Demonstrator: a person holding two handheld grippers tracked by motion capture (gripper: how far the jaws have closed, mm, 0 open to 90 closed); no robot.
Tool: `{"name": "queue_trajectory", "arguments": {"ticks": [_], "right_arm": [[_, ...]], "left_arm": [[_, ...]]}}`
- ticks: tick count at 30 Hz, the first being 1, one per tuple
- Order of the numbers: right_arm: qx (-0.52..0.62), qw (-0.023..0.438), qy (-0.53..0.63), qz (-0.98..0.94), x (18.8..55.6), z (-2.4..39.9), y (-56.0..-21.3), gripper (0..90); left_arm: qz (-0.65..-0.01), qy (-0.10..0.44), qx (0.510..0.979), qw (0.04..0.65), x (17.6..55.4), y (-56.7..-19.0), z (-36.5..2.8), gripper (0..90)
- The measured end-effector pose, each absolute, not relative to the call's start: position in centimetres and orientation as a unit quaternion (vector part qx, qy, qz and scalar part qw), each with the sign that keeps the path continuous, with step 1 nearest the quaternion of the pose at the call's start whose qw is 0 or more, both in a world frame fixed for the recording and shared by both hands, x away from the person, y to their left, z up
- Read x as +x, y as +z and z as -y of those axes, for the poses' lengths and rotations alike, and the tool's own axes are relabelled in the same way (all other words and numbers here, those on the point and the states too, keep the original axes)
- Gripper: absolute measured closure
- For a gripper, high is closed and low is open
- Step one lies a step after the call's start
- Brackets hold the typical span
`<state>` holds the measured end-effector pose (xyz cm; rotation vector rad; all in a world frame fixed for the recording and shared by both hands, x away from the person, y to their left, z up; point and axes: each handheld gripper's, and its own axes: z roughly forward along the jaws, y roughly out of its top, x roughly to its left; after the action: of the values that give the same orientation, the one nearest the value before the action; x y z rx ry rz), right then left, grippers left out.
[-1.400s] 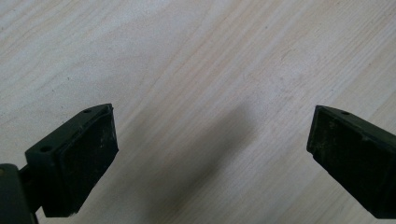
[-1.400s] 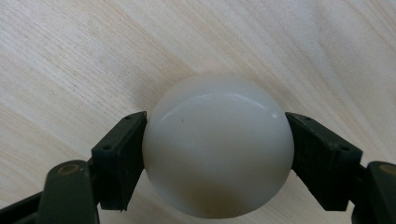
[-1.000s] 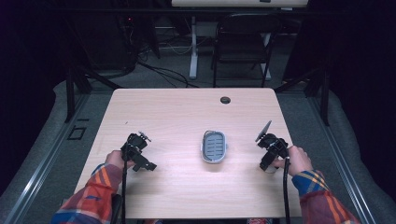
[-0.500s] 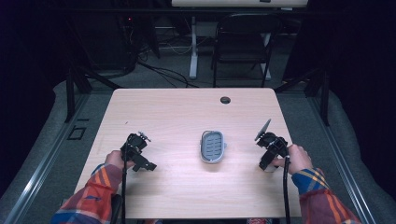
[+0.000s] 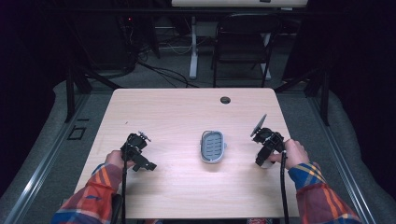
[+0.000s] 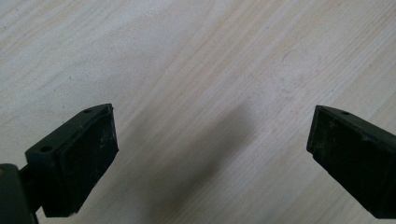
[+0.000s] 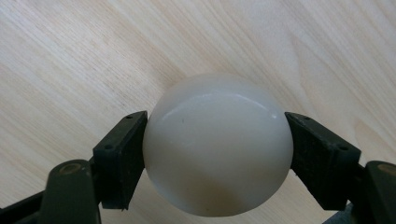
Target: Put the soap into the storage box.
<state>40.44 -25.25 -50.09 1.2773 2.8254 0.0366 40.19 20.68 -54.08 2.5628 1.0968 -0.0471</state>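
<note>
A grey slotted oval dish (image 5: 213, 146) lies at the middle of the light wooden table (image 5: 187, 112). To its right, my right gripper (image 5: 264, 160) points down at the tabletop. In the right gripper view the right gripper (image 7: 217, 140) is shut on a smooth white rounded object (image 7: 217, 154), with one jaw against each side of it. To the left of the dish, my left gripper (image 5: 143, 157) hovers low over bare wood. The left gripper (image 6: 212, 135) stands open in its own view, with only wood grain between its pads (image 6: 88, 158).
A small dark cable hole (image 5: 225, 100) sits near the table's far edge. Beyond the table stand a dark chair (image 5: 243, 42) and a desk leg with cables on the floor. Plaid sleeves (image 5: 322, 196) come in from the bottom corners.
</note>
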Motion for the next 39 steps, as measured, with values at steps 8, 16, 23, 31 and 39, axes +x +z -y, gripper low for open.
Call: {"name": "queue_trajectory", "arguments": {"ticks": [8,16,23,31,39], "right_arm": [[0.399,0.023,0.010,-0.917,41.1,24.0,-49.3,24.6],[0.392,0.027,0.016,-0.919,41.7,22.8,-48.4,24.6],[0.380,0.029,0.014,-0.924,42.1,21.9,-47.9,24.6],[0.371,0.036,0.013,-0.928,42.6,21.1,-47.2,24.6],[0.363,0.036,0.018,-0.931,43.0,20.0,-46.7,24.7]], "left_arm": [[-0.384,-0.015,0.906,0.176,40.2,-54.0,-20.6,1.6],[-0.383,-0.016,0.907,0.177,40.2,-54.0,-20.6,1.5],[-0.381,-0.015,0.907,0.179,40.3,-54.0,-20.5,1.4],[-0.381,-0.016,0.907,0.180,40.3,-54.0,-20.5,1.4],[-0.381,-0.017,0.907,0.181,40.3,-54.0,-20.5,1.4]]}}
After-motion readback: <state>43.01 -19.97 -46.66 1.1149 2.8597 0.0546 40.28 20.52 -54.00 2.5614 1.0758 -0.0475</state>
